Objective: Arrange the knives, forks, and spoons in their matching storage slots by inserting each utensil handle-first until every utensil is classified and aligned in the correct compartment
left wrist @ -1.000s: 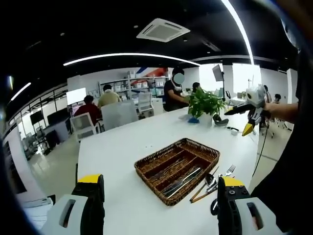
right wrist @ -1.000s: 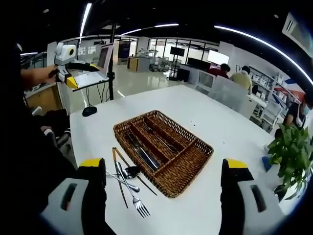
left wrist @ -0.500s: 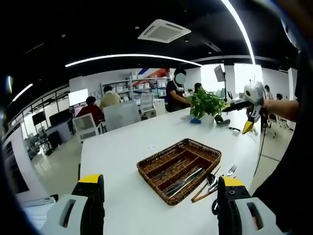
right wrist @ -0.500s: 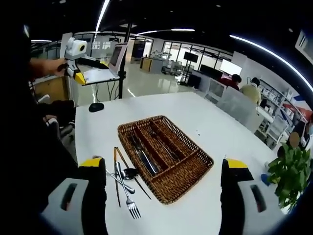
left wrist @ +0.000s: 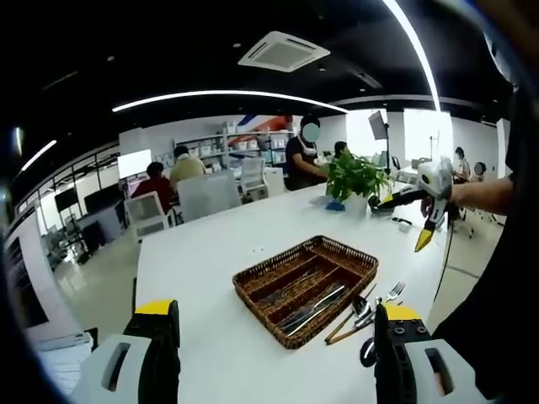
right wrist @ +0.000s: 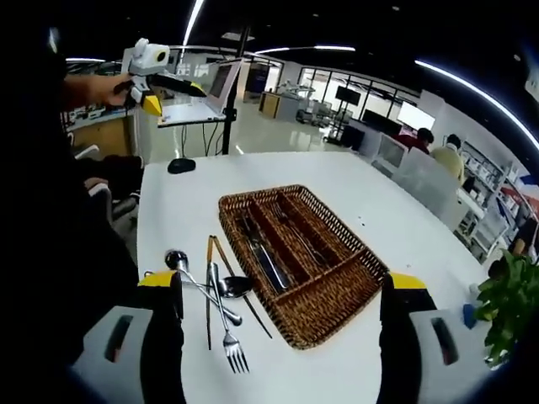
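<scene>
Now right gripper (right wrist: 282, 337) has dipped toward the loose fork (right wrist: 226, 330) beside the wicker tray (right wrist: 333, 316); both grippers' jaws released, empty.

both grippers, left (left wrist: 274, 353) and right (right wrist: 282, 337), gape wide, held aloft (nothing between the jaws).

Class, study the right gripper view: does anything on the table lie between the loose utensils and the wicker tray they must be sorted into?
Nothing visible does. The loose utensils lie on bare white table right beside the wicker tray, with only open tabletop between them. The right gripper hovers above, jaws open and empty.
</scene>
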`<state>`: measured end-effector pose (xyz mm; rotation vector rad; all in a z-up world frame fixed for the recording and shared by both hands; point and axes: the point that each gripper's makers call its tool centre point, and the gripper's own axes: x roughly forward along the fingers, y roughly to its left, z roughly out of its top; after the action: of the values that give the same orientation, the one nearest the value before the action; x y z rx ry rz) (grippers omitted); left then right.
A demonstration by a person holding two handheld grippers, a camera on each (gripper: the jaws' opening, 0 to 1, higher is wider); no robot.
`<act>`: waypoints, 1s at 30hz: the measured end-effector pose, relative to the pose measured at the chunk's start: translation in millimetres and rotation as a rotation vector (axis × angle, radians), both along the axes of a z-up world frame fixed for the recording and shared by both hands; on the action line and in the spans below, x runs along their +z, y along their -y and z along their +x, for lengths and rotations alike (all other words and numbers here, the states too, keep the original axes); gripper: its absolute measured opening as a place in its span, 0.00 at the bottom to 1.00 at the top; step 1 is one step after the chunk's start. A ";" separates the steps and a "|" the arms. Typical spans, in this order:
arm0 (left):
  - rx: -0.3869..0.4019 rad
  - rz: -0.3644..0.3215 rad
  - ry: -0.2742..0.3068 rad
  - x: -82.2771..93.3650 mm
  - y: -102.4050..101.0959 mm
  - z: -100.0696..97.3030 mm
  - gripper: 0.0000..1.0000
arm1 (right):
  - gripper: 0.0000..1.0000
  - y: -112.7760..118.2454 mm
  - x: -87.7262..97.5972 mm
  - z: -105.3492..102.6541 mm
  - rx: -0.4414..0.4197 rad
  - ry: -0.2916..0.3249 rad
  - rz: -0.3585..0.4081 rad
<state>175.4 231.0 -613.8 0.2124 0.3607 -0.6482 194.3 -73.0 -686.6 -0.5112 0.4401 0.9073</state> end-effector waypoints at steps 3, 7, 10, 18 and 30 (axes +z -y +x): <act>0.004 0.003 0.002 0.8 -1.2 -2.0 1.00 | 0.99 -0.9 -19.9 -1.9 0.023 -0.011 -0.043; 0.014 0.005 -0.003 -0.7 -4.8 -2.2 1.00 | 0.95 -4.5 -35.3 -6.1 0.044 -0.033 -0.040; 0.021 0.001 0.004 1.8 -6.7 -1.5 1.00 | 0.91 -9.2 -48.7 -10.0 0.061 -0.043 -0.054; 0.026 0.005 0.003 1.6 -7.2 -3.0 1.00 | 0.76 -17.2 -71.3 -14.2 0.103 -0.090 -0.057; 0.043 0.003 0.008 2.6 -14.6 -4.3 1.00 | 0.56 -24.4 -122.5 -31.0 0.162 -0.194 -0.106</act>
<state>171.1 245.6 -611.2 0.2091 0.3575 -0.6041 163.2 -48.7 -809.0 -0.5634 0.6327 1.0987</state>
